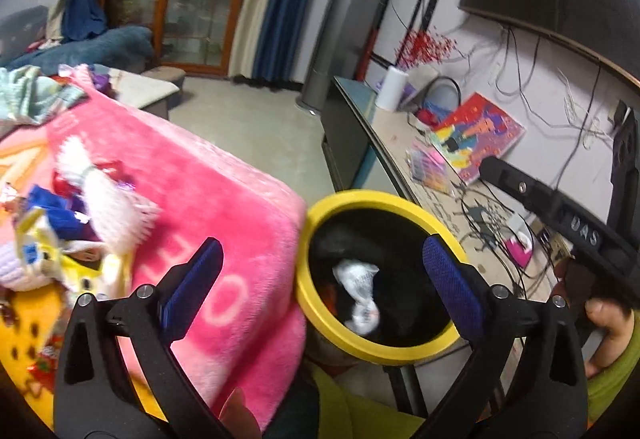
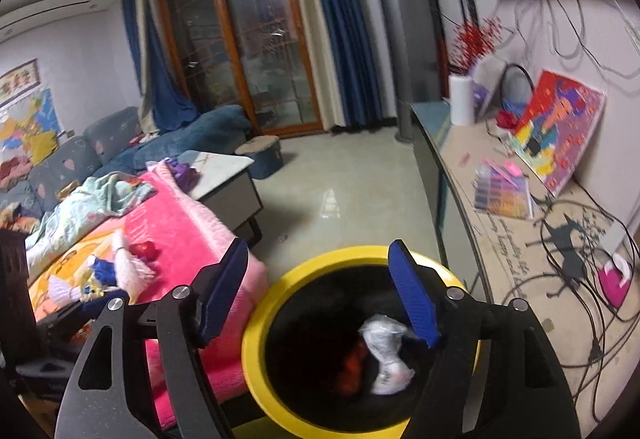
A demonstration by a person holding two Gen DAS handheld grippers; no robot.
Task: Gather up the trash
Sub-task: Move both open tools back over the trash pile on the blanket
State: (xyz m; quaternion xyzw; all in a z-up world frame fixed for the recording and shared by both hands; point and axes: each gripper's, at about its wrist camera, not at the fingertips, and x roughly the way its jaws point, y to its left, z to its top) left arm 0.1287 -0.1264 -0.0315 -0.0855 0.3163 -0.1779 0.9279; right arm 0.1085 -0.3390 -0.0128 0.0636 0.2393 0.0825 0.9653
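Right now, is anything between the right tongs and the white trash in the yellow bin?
Nothing. In the right wrist view the open right tongs hang over the yellow bin, with only dark bin interior above the crumpled white trash.

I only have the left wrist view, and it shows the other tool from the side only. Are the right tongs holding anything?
Observer: No. The right tongs are open and empty, poised over the yellow-rimmed bin.
Operator: What lies beyond the far end of the pink blanket? My picture cuts off there.
Observer: A grey sofa with heart patterns stands against the wall, with loose cloth piled on it.
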